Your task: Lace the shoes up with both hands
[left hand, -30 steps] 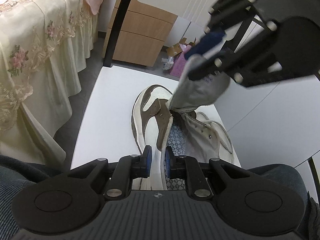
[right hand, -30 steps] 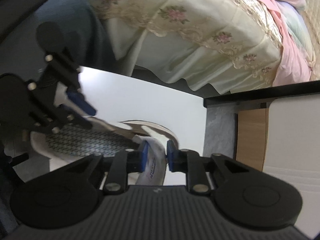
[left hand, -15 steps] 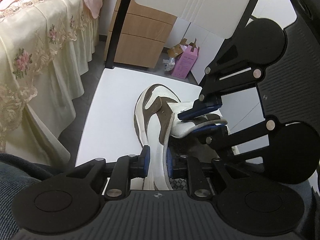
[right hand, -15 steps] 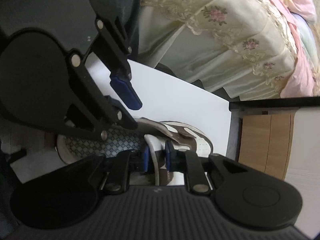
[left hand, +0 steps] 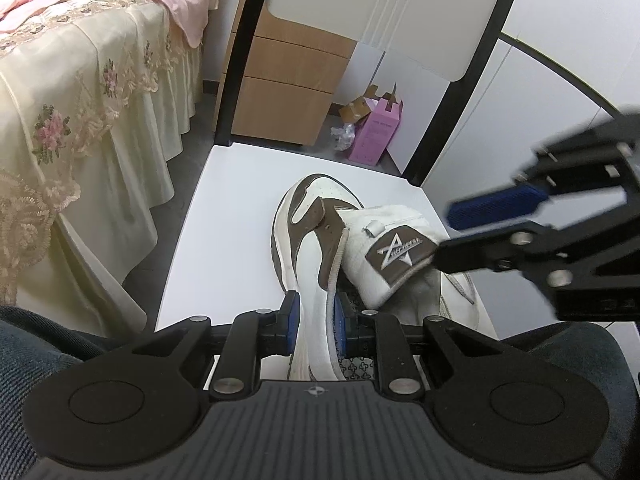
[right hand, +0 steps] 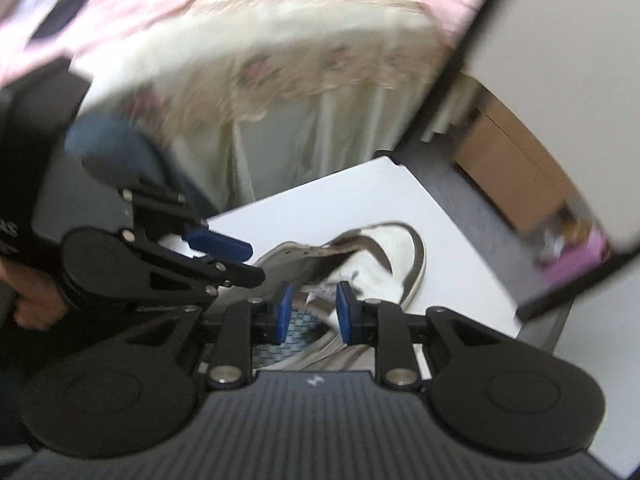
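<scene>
Though clamped in the left claw [left hand: 316, 320] by its side wall, shoe [left hand: 320, 232] lies on white surface [left hand: 224, 240]: light, soft upper, stiff sole. Best taken at collar or eyelet edge. Limp lace [left hand: 334, 276] wants pinching near its tip. Right claw [right hand: 310, 312], opening, now off the tongue [left hand: 384, 248], which lay gripped and upturned a second ago.

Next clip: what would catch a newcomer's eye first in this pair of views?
The white-and-brown shoe on the white table, its side wall pinched by the left hand-held gripper. Its tongue, with a star logo patch, is folded out toward the right hand-held gripper, whose jaws are opening just over it. Behind on the left hangs a lace-edged floral bedspread.
</scene>
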